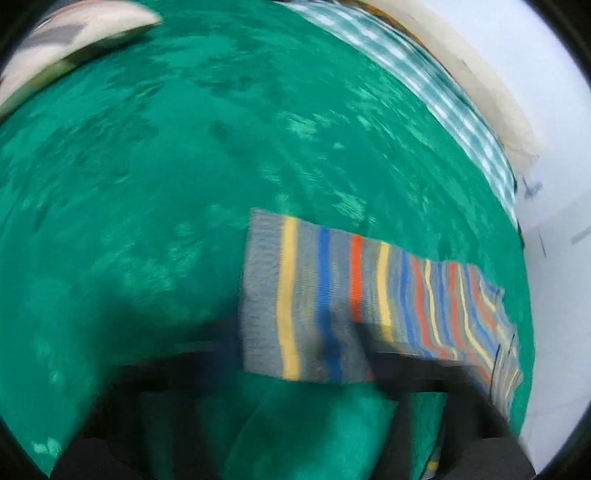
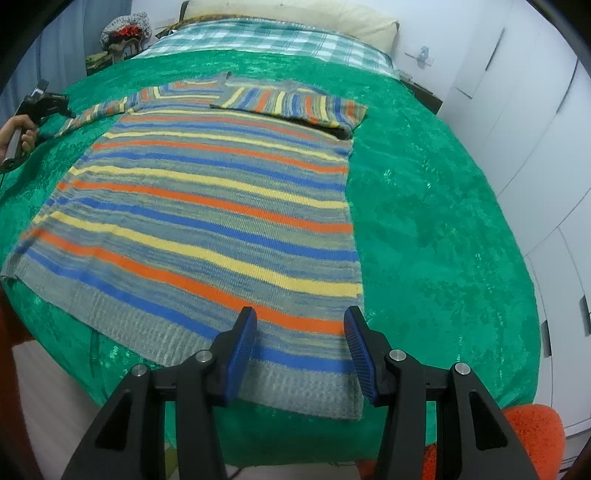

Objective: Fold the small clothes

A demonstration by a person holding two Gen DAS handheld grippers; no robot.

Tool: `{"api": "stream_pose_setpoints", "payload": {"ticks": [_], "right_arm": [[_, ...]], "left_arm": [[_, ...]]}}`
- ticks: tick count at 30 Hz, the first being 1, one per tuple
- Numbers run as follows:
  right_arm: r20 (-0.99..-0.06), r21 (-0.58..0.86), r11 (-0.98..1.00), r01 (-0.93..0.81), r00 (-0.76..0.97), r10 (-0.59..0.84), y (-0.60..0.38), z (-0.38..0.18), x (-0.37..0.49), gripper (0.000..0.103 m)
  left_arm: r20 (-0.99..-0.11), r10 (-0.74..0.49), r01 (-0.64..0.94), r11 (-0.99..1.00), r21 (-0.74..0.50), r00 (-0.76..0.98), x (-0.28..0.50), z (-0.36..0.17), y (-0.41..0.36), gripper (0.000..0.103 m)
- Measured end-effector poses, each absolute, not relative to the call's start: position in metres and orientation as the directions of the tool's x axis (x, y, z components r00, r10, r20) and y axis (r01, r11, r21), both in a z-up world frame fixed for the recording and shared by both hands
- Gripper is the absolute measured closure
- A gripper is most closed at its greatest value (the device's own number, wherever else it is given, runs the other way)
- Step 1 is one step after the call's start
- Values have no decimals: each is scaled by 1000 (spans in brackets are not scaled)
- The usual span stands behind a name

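Blue pads (image 2: 242, 354) of the right gripper (image 2: 300, 350) stand spread wide, gripping nothing, just above the sweater's (image 2: 207, 206) grey hem. That striped sweater lies flat on the green bedspread (image 2: 443, 221), one sleeve (image 2: 291, 99) folded across its chest, the other (image 2: 99, 112) stretched out towards the left gripper (image 2: 44, 105), held in a hand (image 2: 20, 138) at the far edge. Its own view is blurred, with the sleeve cuff (image 1: 295, 295) close in front; I cannot tell how its fingers stand. Checked bedding (image 2: 266, 40) and a pillow (image 2: 295, 14) lie beyond.
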State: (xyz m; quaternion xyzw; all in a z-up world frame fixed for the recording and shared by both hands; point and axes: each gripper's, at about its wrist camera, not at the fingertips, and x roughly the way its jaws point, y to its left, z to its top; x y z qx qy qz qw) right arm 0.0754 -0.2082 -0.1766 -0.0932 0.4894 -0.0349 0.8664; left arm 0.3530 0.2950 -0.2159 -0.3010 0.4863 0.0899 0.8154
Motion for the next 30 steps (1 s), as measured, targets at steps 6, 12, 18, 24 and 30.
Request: {"api": "stream_pose_setpoints", "payload": {"ticks": [6, 12, 18, 24, 30], "right_arm": [[-837, -154, 988, -21, 534, -119, -215, -173, 76, 54], [-837, -96, 995, -12, 542, -75, -223, -170, 76, 54], [-832, -75, 997, 6, 551, -66, -232, -167, 73, 54], [-836, -47, 998, 29, 546, -55, -243, -167, 70, 54], [-850, -26, 999, 28, 525, -36, -247, -175, 74, 54]], "left_arm": [[-802, -67, -210, 949, -235, 594, 382, -125, 214, 101], [-743, -244, 156, 970, -187, 623, 410, -51, 59, 100], [-801, -365, 384, 904, -185, 475, 418, -89, -83, 58], [-805, -354, 218, 934, -283, 475, 425, -122, -56, 34], [-889, -111, 20, 993, -114, 444, 426, -169, 9, 34]]}}
